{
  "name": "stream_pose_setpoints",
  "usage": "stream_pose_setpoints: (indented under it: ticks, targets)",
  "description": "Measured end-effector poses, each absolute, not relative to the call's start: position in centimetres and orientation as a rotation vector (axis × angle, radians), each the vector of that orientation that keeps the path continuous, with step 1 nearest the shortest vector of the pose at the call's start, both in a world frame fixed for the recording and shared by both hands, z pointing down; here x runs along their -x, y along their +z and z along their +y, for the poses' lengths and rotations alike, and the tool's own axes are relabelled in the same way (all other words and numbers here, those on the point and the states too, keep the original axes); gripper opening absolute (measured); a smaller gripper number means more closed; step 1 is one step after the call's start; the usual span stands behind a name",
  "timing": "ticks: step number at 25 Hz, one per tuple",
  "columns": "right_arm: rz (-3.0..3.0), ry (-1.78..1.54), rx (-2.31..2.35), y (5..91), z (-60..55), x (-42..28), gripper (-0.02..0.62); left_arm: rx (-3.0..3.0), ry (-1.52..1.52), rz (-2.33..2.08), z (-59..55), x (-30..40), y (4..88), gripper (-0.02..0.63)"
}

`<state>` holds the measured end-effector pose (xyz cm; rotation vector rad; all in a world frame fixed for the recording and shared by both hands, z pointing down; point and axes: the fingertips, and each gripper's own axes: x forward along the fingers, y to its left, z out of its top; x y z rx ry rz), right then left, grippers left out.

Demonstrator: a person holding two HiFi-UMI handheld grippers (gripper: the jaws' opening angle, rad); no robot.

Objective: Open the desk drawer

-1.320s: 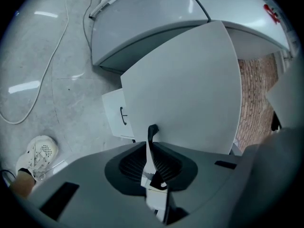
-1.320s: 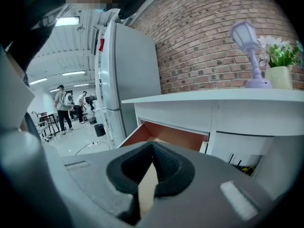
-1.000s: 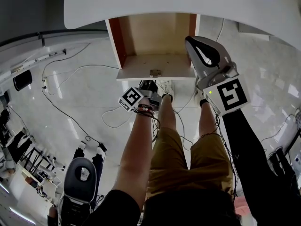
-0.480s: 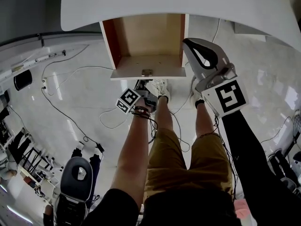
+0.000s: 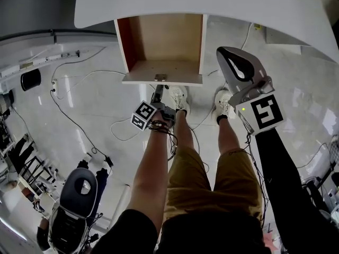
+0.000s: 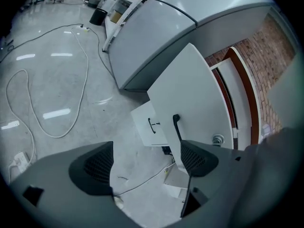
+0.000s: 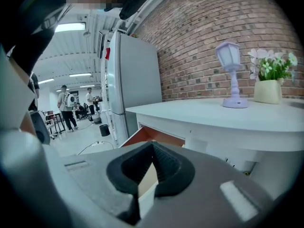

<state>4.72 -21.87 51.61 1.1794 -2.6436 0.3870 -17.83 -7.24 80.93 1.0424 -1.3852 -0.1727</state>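
Observation:
The wooden drawer stands pulled out from under the white desk top. Its white front carries a small dark handle. My left gripper hangs just below and in front of that handle, apart from it. In the left gripper view the jaws have just opened: the left gripper stands open with nothing between its pads, and the handle lies ahead of them. My right gripper is held beside the drawer's right side, shut and empty, its pads meeting at the tips.
The person's legs and shoes stand under the drawer. Cables trail over the glossy floor and a chair sits at lower left. A lower white unit with its own handle is below. A lamp and flower vase stand on the desk.
The drawer has slid further out of the desk. My left gripper has opened, let go of the handle and drawn back from it. My right gripper has drifted right.

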Motion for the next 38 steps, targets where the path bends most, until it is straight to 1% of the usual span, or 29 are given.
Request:
stream_pose_setpoints:
  ticks: [6, 13, 18, 25, 33, 38]
  targets:
    - [-2.647, 0.364, -1.126, 51.7, -20.8, -6.7, 0.000, -1.064, -0.116, -1.446, -5.6, 16.3, 79.9, 0.425]
    - [-2.697, 0.337, -1.081, 48.7, -20.2, -8.5, 0.001, -1.118, -0.092, -1.491, -5.3, 14.5, 76.5, 0.425]
    - [-2.706, 0.306, -1.063, 46.5, -20.0, -10.1, 0.001, -1.261, 0.031, -1.497, -6.0, 12.7, 73.7, 0.425]
    - [-2.694, 0.299, -1.116, 42.8, -19.5, -10.9, 0.002, -1.457, 0.105, -1.571, -8.6, 12.7, 65.3, 0.426]
    - [-2.632, 0.432, -1.298, 39.4, -17.4, -10.5, 0.001, -1.805, 0.370, -1.554, -9.3, 13.4, 55.8, 0.426]
    - [-2.618, 0.364, -1.296, 35.7, -14.9, -9.6, 0.002, -1.954, 0.442, -1.546, -9.1, 13.7, 49.5, 0.426]
